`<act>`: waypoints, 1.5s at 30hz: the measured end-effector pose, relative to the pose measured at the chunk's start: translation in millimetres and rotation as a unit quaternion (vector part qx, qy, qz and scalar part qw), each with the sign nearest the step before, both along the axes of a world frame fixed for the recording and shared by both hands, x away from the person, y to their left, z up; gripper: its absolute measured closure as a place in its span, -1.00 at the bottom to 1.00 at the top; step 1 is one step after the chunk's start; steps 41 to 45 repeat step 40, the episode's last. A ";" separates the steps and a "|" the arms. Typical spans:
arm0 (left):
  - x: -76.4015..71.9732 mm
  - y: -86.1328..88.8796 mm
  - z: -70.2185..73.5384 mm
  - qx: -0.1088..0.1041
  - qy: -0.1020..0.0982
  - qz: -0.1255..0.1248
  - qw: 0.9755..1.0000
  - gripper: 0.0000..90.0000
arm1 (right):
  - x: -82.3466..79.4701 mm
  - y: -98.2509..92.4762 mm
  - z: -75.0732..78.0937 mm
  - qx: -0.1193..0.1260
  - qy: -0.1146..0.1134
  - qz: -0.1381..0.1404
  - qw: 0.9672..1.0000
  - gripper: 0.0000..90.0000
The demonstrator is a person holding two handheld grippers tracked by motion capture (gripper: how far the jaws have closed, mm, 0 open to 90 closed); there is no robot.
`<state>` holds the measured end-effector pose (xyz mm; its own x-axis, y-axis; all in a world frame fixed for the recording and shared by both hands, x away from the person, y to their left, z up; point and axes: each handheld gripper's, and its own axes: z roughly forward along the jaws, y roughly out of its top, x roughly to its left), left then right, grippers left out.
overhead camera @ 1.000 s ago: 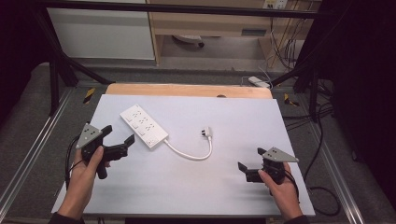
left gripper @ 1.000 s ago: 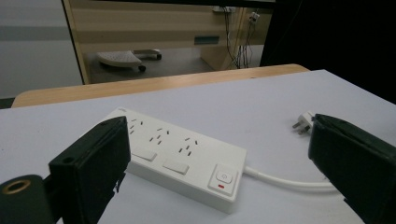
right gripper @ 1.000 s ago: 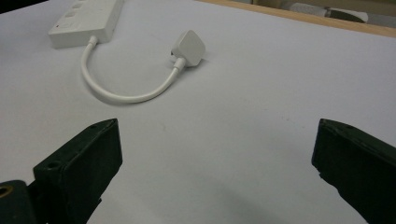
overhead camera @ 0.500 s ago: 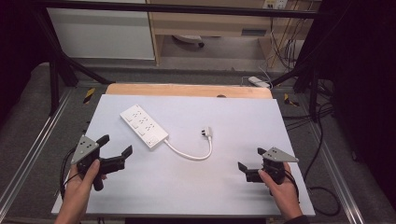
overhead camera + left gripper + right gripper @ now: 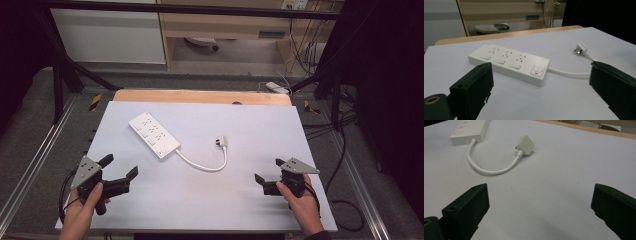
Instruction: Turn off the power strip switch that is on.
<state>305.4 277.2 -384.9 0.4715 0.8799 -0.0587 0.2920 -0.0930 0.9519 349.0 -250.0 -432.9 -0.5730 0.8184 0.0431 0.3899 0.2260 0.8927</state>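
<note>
A white power strip [image 5: 153, 135] lies on the table [image 5: 250, 125], its long axis diagonal, left of centre. The left tongs [image 5: 119, 172], jaws apart and empty, sit nearer it, pointing toward it. The right tongs [image 5: 265, 181], also apart and empty, face its plug [image 5: 221, 143].

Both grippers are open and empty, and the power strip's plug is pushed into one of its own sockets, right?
Not quite. The plug lies loose on the white table at the end of its curved cord, apart from the power strip; the high view shows this. The left gripper and right gripper are indeed open and empty.
</note>
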 end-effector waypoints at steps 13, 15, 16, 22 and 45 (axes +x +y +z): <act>-4.7 -10.3 -22.6 0.024 0.020 -0.021 0.999 -0.88 | -0.1 0.1 0.0 0.000 0.000 0.001 1.000 -0.95; -4.4 -11.4 -24.3 0.027 0.022 -0.023 0.999 -0.88 | 0.1 0.1 -0.1 -0.001 0.000 0.001 1.000 -0.95; -4.4 -12.0 -25.1 0.029 0.022 -0.025 0.999 -0.88 | 0.0 0.2 -0.1 -0.001 0.000 0.001 1.000 -0.95; -4.0 -17.8 -31.7 0.037 0.035 -0.042 0.998 -0.88 | 0.1 0.0 -0.1 -0.001 0.000 0.001 1.000 -0.95; 0.8 -22.8 -47.9 0.052 0.077 -0.037 0.995 -0.86 | 2.6 -0.4 -5.5 -0.024 0.020 -0.026 0.999 -0.94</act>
